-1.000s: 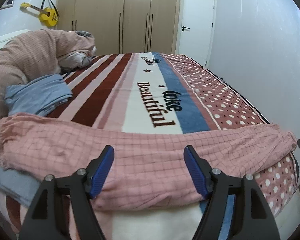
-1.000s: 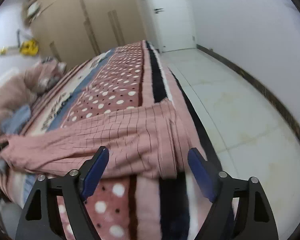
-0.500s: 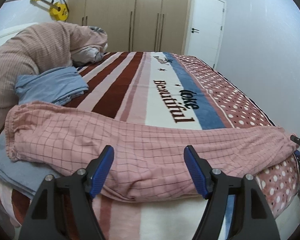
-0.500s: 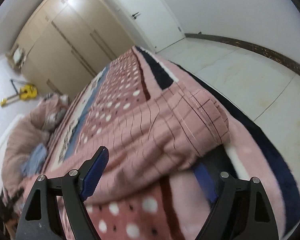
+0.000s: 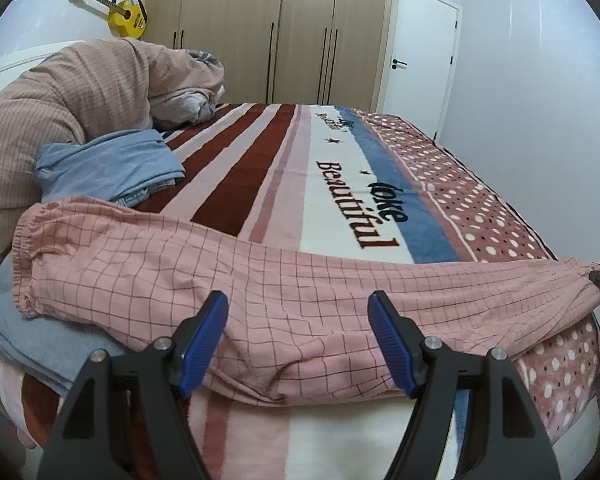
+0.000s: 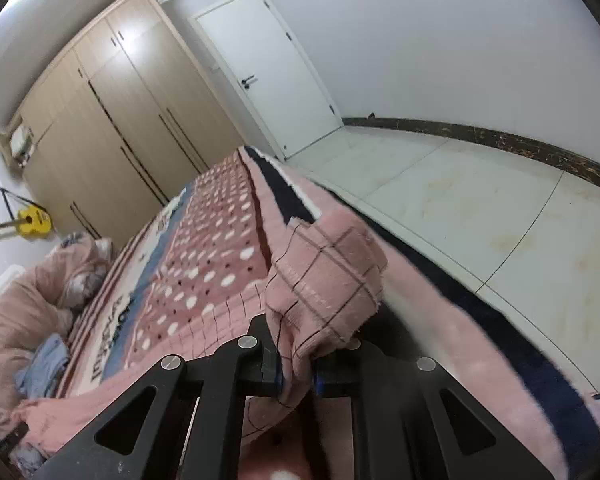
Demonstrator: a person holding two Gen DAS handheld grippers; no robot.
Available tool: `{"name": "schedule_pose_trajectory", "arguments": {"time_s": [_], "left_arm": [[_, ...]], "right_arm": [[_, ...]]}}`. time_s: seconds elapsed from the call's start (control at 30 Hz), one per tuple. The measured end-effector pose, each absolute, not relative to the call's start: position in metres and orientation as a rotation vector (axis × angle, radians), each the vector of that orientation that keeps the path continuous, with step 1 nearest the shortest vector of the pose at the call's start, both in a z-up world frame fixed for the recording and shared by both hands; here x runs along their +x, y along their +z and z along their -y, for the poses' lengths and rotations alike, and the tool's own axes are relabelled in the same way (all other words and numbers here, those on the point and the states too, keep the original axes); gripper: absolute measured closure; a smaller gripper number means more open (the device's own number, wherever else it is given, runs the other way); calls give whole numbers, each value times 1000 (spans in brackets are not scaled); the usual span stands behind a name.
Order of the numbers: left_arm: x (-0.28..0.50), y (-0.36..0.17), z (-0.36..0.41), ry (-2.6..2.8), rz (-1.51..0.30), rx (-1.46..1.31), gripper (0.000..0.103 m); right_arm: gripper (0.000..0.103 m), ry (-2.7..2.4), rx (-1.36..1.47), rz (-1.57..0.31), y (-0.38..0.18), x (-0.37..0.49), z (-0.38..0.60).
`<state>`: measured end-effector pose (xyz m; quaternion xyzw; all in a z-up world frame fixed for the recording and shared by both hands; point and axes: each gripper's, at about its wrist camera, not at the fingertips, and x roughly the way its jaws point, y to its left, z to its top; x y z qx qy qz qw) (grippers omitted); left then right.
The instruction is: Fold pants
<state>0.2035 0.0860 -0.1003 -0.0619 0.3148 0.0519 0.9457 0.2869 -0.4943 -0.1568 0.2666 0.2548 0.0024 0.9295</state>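
The pants (image 5: 260, 304) lie stretched across the near edge of the bed (image 5: 340, 184), waistband toward the blue cloth (image 5: 104, 168) and leg hems at the opposite end. The right tool (image 6: 298, 376) is clenched on the hem end of the pants, the fabric bunched between its pads and raised off the bed. The left tool (image 5: 298, 338) is released, jaws spread wide, poised just above the middle of the pants and touching nothing.

Step in hand, as judged: carry the hems over to the waistband to fold the pants in half.

Procedure:
- Keep the right tool clenched on both leg layers; a partial grip would let one leg drop.
- Lower the left tool onto the middle of the pants to pin the fold line.
- Move the hems in a low arc toward the waistband, keeping the fabric taut.
- Align the edges before release.

Caution: the hems hang near the bed's edge; slack could slide the pants off.
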Motion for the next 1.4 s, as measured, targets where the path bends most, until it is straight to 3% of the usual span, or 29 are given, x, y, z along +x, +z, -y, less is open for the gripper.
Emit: {"name": "schedule_pose_trajectory", "arguments": {"time_s": [0.7, 1.07, 1.4], "left_arm": [[189, -82, -67, 60, -604, -125, 34], [150, -78, -110, 109, -550, -176, 34], [104, -87, -162, 132, -520, -202, 34]], "right_arm": [[98, -208, 374, -536, -118, 221, 581], [98, -35, 242, -463, -50, 227, 496], [98, 262, 73, -465, -11, 251, 333]]}}
